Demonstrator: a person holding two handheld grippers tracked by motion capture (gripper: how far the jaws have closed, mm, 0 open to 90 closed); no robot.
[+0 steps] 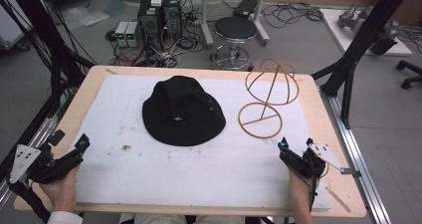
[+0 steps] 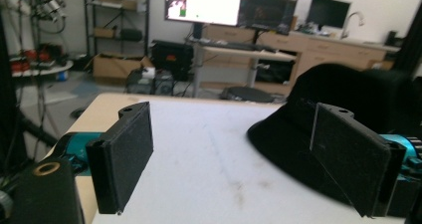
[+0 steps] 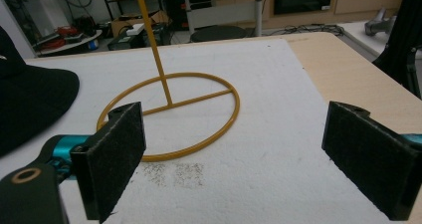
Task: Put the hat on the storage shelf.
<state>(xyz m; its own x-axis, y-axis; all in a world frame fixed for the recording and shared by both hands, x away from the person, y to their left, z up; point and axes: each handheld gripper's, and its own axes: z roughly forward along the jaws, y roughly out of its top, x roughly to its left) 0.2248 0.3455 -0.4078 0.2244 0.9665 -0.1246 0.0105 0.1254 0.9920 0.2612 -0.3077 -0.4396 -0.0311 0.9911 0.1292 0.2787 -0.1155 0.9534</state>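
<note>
A black brimmed hat (image 1: 182,112) lies crown up in the middle of the white mat (image 1: 149,169). To its right stands a gold wire hat stand (image 1: 266,97), with a ring base and a round wire top. My left gripper (image 1: 69,145) is open near the mat's front left corner, well short of the hat (image 2: 348,114). My right gripper (image 1: 295,143) is open at the front right, just in front of the stand's ring base (image 3: 169,117). Nothing sits between either pair of jaws. The hat's brim (image 3: 30,104) shows at the left of the right gripper view.
The mat covers a wooden table (image 1: 333,129) with bare wood along the right edge. A black frame post (image 1: 368,30) rises at the right. Behind the table are a stool (image 1: 235,32), computer boxes (image 1: 159,15) and tangled cables on the floor.
</note>
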